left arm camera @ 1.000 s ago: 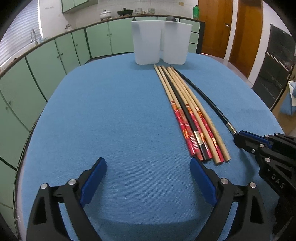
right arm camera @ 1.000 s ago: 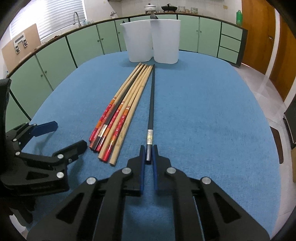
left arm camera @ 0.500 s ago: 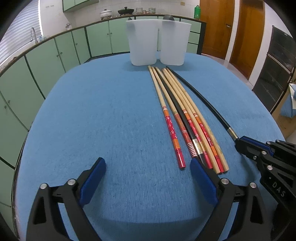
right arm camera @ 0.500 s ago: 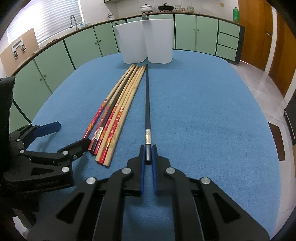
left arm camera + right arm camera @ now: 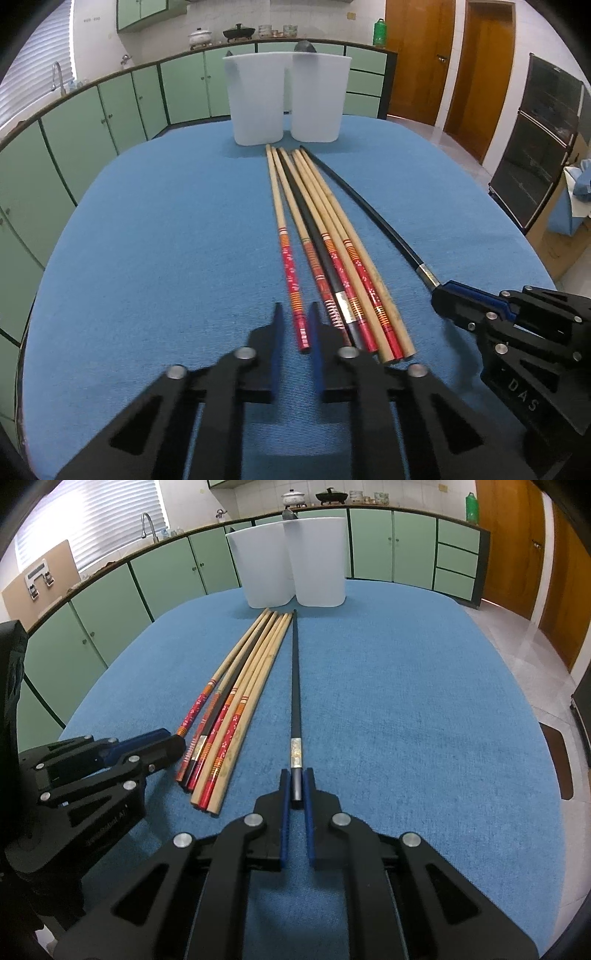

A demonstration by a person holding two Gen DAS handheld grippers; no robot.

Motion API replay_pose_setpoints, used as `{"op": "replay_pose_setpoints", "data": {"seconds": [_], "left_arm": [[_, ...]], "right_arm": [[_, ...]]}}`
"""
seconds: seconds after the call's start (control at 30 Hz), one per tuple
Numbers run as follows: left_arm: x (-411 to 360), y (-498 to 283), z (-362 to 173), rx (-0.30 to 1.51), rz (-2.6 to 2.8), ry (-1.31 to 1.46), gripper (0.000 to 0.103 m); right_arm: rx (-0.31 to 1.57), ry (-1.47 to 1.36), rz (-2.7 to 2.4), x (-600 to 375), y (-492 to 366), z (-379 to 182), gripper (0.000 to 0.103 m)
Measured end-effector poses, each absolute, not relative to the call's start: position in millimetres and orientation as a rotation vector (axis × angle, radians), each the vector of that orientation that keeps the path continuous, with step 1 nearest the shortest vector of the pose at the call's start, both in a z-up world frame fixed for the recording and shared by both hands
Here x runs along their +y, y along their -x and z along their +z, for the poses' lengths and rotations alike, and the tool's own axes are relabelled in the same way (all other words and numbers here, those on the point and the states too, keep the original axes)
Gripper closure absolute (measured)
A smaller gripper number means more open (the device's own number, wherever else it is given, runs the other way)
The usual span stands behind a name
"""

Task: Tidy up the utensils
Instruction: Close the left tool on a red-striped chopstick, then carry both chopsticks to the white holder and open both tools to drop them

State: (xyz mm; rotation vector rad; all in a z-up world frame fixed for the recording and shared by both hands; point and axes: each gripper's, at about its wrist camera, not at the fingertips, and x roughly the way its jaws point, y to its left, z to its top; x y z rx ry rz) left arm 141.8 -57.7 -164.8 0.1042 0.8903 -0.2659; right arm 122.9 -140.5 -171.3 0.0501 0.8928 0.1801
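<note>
Several long chopsticks lie side by side on the blue table, their tips toward two white plastic containers at the far edge. My left gripper has closed around the near end of the leftmost red-and-wood chopstick; a small gap still shows beside it. My right gripper is shut on the near end of a black chopstick that lies apart to the right of the bundle. The right gripper also shows in the left wrist view.
The blue cloth covers a round table. Green kitchen cabinets curve behind it, wooden doors stand at the back right. A dark utensil head pokes out of the right container.
My left gripper's jaws have gone from wide open to nearly shut around the leftmost chopstick, which has parted from the bundle. The right gripper keeps its hold on the black chopstick.
</note>
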Motion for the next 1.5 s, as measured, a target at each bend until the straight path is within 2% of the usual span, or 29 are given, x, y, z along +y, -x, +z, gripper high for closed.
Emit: {"op": "replay_pose_setpoints", "data": {"seconds": [0.27, 0.7, 1.0, 1.5], "left_arm": [[-48, -135, -151, 0.851, -0.249, -0.097, 0.096], [-26, -117, -60, 0.648, -0.246, -0.089, 0.097], [-15, -143, -2, 0.534, -0.291, -0.058, 0.097], [-17, -185, 47, 0.465, -0.361, -0.058, 0.098]], "right_arm": [[0.836, -0.040, 0.176, -144, -115, -157, 0.097], [0.667, -0.038, 0.200, -154, -111, -81, 0.097], [0.575, -0.079, 0.249, -171, -132, -19, 0.097], [0.561, -0.102, 0.355, -184, -189, 60, 0.097]]}}
